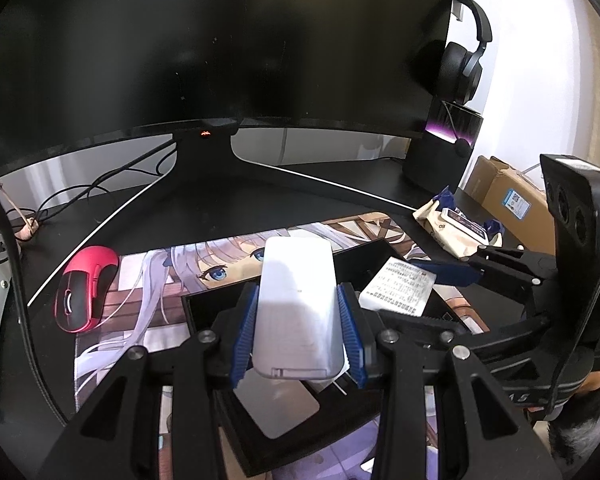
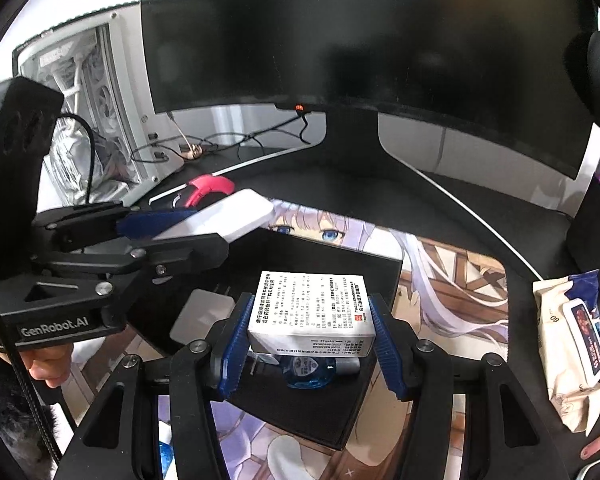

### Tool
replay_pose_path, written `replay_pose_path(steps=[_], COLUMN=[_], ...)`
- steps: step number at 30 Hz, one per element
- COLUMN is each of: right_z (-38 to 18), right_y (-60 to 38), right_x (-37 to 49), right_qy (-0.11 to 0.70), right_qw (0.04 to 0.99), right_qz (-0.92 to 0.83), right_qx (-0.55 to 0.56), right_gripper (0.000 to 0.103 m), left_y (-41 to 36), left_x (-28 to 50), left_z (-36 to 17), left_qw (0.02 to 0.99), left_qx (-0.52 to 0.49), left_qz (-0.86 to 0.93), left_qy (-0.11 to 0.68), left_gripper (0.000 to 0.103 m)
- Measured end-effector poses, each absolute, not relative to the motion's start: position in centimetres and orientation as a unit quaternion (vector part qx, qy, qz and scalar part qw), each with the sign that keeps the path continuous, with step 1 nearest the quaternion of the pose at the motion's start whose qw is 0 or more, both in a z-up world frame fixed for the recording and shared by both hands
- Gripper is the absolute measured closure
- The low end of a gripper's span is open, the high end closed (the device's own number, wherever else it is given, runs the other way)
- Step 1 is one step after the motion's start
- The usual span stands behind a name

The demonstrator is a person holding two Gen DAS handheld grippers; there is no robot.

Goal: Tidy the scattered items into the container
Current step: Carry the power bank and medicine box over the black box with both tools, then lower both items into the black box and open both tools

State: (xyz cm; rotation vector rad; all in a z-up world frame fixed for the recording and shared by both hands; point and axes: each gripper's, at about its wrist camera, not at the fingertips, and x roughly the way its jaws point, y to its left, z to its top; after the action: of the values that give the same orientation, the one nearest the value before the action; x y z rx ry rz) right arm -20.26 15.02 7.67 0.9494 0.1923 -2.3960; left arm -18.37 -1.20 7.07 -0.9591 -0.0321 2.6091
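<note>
Container, a black open tray on the printed desk mat: left wrist view shows its far rim unobstructed, red mouse well left. Left gripper clamps a white device above the tray. Right wrist view: right gripper clamps a white printed box over the tray interior; wipes pack lies right, outside the rim.

Home computer desk: monitor; headphones; red mouse.

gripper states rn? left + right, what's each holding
Left gripper: shut on the white remote-like device, above the black tray.
Right gripper: shut on the white printed box, above the same tray.
</note>
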Motion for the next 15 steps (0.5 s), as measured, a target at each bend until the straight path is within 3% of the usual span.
replay_pose_path(steps=[15], right_z=[7.2], right_y=[12.9], right_x=[-20.2], right_qy=[0.109], right_qw=[0.292], right_qz=[-0.880], right_qx=[0.359], right_gripper=[0.047], left_y=[-1.0], left_x=[-19.1], left_z=[6.6], left_qw=[0.182], left_qx=[-0.346], left_qz=[0.920], left_qy=[-0.016], left_gripper=[0.065])
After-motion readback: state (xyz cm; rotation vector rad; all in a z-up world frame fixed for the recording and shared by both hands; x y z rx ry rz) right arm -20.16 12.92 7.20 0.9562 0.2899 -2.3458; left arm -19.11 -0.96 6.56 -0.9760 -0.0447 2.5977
